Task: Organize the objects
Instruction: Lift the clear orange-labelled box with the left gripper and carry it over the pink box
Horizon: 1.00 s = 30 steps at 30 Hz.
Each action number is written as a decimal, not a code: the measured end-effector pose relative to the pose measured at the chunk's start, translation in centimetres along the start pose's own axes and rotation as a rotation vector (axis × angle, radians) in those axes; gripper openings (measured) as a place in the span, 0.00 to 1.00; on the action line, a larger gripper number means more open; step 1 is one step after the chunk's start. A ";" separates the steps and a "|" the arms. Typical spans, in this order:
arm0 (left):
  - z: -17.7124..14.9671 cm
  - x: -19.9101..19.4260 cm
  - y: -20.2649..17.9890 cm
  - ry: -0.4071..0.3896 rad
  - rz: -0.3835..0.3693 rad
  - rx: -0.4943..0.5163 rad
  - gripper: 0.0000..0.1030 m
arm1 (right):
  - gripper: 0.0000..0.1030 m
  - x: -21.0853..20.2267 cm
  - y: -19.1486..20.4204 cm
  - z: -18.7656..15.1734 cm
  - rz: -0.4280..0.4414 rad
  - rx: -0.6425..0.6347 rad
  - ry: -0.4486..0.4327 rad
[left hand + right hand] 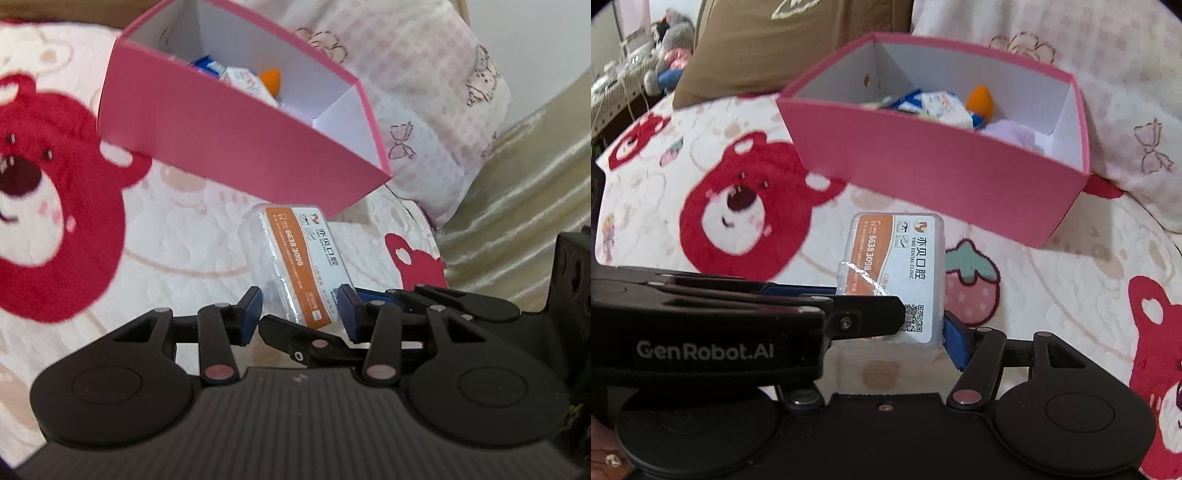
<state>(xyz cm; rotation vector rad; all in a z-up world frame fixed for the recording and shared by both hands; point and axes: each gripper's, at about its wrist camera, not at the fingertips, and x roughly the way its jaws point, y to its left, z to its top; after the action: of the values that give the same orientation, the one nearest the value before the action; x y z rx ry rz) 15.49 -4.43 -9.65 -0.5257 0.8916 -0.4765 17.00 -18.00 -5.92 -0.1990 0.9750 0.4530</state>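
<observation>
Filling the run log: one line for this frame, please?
phase: carry to box | held: clear plastic case, both grippers | left gripper: on case | right gripper: on case | target: pink box, open, partly filled

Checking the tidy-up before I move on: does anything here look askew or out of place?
The clear plastic dental-clinic case is not in the pink box with the other small items; it sits between both grippers. The right gripper clamps it, and the left gripper has jaws at its sides. The box itself looks tilted.
</observation>
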 end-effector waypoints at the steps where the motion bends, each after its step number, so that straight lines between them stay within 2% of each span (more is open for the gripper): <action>1: 0.1 -0.3 -0.2 0.005 0.008 0.008 0.41 | 0.65 -0.3 0.2 0.0 0.004 0.002 -0.008; 11: 0.5 -2.9 -2.5 0.046 0.067 0.089 0.42 | 0.65 -2.6 0.8 -0.6 0.065 0.066 -0.054; 23: 2.1 -5.8 -6.1 0.044 0.106 0.191 0.42 | 0.65 -6.3 1.0 -0.5 0.080 0.158 -0.143; 30: 3.5 -6.4 -7.9 0.099 0.136 0.221 0.43 | 0.65 -7.6 0.9 0.1 0.099 0.208 -0.125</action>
<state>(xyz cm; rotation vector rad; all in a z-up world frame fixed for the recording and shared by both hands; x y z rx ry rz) 13.55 -5.92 0.83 -0.2397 0.9487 -0.4736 13.04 -19.24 0.47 0.0643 0.9050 0.4457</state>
